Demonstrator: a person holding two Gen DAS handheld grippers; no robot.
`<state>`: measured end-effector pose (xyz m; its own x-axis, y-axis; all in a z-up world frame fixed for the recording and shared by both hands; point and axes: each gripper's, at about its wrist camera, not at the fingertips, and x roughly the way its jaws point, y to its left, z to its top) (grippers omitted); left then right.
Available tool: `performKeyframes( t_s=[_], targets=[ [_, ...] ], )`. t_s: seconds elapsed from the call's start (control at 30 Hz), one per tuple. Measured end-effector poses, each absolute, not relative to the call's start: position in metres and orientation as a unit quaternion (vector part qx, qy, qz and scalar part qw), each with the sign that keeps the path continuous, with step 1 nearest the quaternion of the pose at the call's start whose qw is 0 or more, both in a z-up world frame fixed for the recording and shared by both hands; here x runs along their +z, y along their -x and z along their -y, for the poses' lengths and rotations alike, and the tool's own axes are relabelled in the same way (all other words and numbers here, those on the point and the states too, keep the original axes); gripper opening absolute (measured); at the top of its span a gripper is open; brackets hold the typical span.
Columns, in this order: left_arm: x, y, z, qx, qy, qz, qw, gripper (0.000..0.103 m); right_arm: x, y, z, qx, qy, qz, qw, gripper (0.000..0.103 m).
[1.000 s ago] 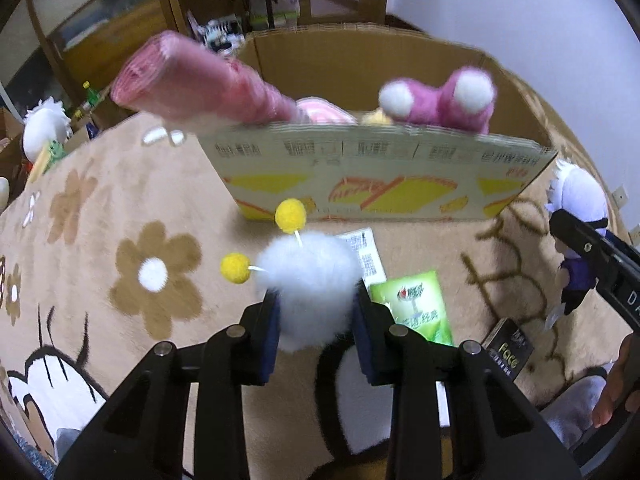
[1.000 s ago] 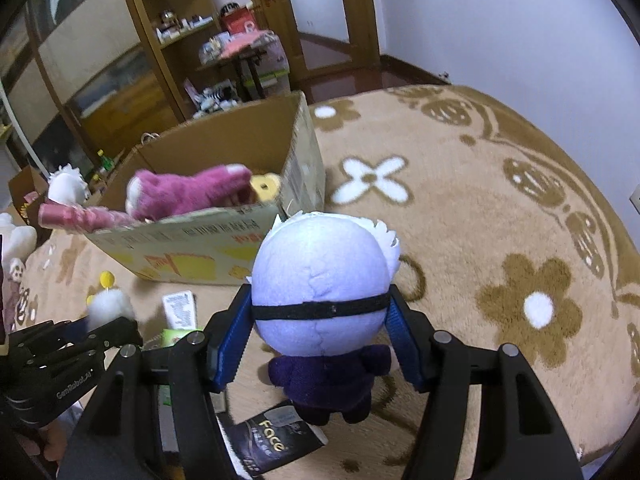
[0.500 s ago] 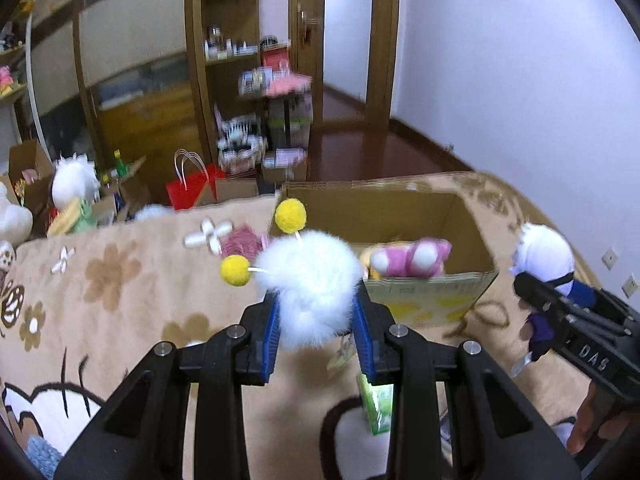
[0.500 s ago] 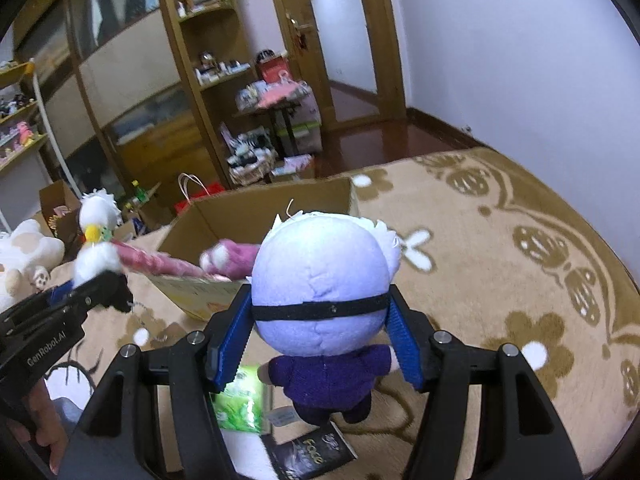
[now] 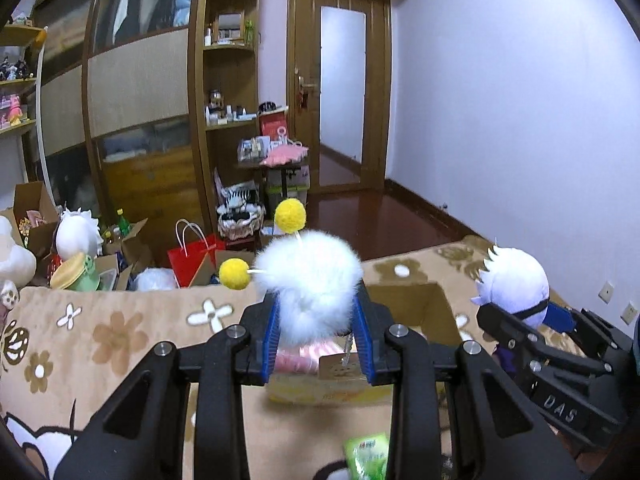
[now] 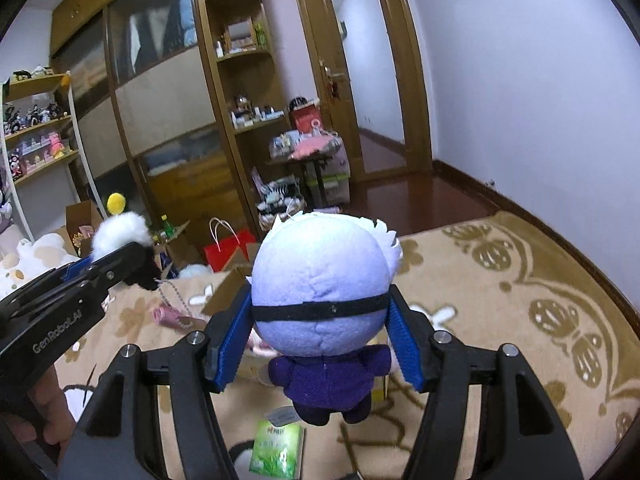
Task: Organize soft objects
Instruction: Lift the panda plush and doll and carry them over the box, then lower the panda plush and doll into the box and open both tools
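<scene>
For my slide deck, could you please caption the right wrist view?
Right gripper holds a white-haired plush doll above the cardboard box.

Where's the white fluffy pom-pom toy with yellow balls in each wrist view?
Left wrist: white fluffy pom-pom toy at centre, clamped in the left tool.
Right wrist: same toy at left edge, mid-height, in that tool.
Shared landmark: red paper gift bag on the floor behind.

Fluffy pompom (image 5: 308, 280); cardboard box (image 5: 436, 308); glossy wood floor (image 5: 380, 216).
</scene>
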<state>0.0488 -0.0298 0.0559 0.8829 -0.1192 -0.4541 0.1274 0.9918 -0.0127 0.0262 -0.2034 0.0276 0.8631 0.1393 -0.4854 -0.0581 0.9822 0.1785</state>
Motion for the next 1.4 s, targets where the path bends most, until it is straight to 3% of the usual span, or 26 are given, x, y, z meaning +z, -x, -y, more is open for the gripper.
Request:
performKeyframes(
  t_s=[0.53, 1.4],
  targets=[
    [0.071, -0.098, 0.039, -0.04, -0.03, -0.205, 0.977, 0.031, 0.057, -0.071, 0.2, 0.063, -0.057, -0.202, 0.976, 0.067],
    [0.025, -0.151, 0.032, -0.046, -0.016, -0.277, 0.96, 0.031, 0.015, -0.104, 0.201, 0.079, -0.082, -0.233, 0.966, 0.067]
  ],
)
